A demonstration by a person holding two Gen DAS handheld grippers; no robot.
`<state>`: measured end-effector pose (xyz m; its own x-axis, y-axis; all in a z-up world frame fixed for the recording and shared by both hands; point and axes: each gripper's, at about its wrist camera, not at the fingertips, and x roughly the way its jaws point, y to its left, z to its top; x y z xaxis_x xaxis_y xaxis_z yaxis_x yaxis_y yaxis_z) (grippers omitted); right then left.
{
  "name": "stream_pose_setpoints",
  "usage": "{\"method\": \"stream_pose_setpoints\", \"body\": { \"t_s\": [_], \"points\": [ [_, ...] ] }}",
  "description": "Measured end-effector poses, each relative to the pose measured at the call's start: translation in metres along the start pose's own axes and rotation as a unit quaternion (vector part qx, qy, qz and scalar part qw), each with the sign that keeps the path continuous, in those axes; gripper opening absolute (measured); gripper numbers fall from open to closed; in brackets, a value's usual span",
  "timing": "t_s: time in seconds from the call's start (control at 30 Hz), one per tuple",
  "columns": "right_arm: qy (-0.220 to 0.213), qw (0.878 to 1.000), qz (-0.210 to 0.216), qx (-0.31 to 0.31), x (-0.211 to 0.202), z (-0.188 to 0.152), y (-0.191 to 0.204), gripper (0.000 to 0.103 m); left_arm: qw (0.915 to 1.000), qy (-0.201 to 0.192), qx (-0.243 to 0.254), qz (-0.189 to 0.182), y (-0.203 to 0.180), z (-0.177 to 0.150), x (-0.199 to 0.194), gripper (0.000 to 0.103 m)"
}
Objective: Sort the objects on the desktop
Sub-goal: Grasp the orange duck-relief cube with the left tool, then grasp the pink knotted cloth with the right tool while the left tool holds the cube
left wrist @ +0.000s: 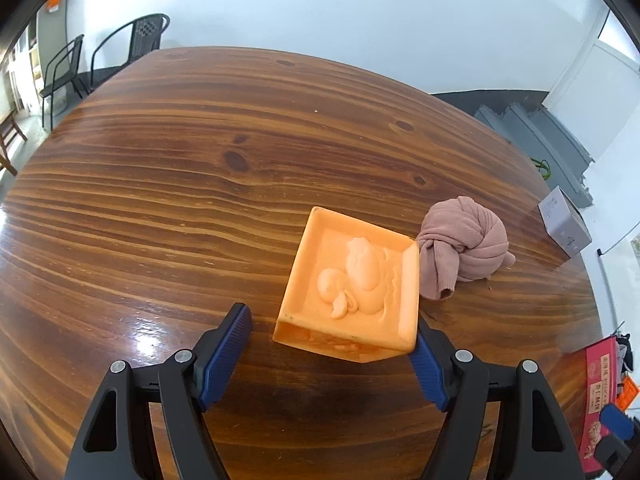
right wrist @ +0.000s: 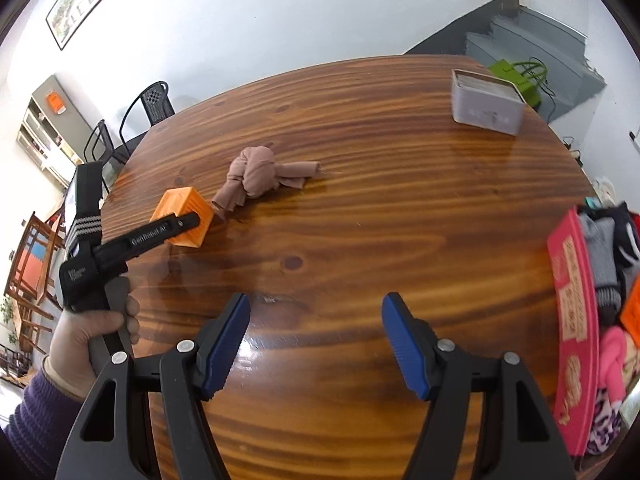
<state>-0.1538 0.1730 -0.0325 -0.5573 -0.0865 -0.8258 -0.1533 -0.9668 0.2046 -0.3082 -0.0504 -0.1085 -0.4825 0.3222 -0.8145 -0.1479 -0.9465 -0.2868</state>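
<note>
Left claw (left wrist: 334,354): we saw it spread around the orange block's near end, its right pad at the block's corner.
Orange block (left wrist: 348,280): it lay on the desk (left wrist: 200,184), duck relief up.
Pink cloth (left wrist: 460,246): knotted, just beside the block.
Right claw (right wrist: 316,344): we held it spread, pinching nothing.
Red box (right wrist: 574,320): it sat at the desk's right edge.

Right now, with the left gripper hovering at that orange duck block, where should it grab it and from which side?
Grip the orange block across its two flat side walls, coming from the near side where the left gripper already is. Its jaws stand open, one finger clear, the other at the block's near right corner. The pink knotted cloth crowds the far right corner, so stay on the near half. The embossed duck face gives poorer purchase.
</note>
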Motion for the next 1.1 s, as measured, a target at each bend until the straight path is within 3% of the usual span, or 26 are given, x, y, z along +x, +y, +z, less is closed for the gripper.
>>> {"method": "stream_pose_setpoints", "body": {
  "t_s": [0.1,0.17,0.27,0.4,0.83,0.87,0.9,0.97,1.1],
  "points": [
    [-0.003,1.000,-0.002,-0.011,0.010,0.011,0.007,0.072,0.9998,-0.006,0.013,-0.013,0.001,0.000,0.001,0.077],
    [-0.007,1.000,-0.004,-0.021,0.018,0.021,0.011,0.072,0.9996,-0.007,0.020,-0.019,0.002,0.000,0.001,0.062],
    [-0.011,0.999,-0.003,-0.032,0.034,0.041,0.018,0.072,0.9996,-0.010,0.020,-0.020,0.004,0.002,-0.004,0.058],
    [-0.012,0.999,0.017,-0.043,0.058,0.068,0.029,0.072,0.9995,-0.021,0.014,-0.018,0.012,0.001,-0.020,0.056],
    [0.055,0.995,0.051,-0.065,0.163,0.121,0.053,0.072,0.9991,-0.039,0.007,-0.018,0.026,-0.009,-0.055,0.054],
    [0.063,0.994,0.056,-0.065,0.166,0.121,0.054,0.068,0.9991,-0.039,0.006,-0.018,0.026,-0.010,-0.056,0.054],
    [0.070,0.993,0.062,-0.067,0.168,0.118,0.055,0.056,0.9991,-0.039,0.006,-0.017,0.026,-0.011,-0.057,0.054],
    [0.072,0.993,0.060,-0.074,0.163,0.111,0.058,0.048,0.9991,-0.039,0.006,-0.015,0.025,-0.013,-0.061,0.054],
    [0.055,0.993,0.056,-0.091,0.138,0.097,0.061,0.046,0.9989,-0.043,0.011,-0.012,0.018,-0.015,-0.074,0.054]
  ]
}}
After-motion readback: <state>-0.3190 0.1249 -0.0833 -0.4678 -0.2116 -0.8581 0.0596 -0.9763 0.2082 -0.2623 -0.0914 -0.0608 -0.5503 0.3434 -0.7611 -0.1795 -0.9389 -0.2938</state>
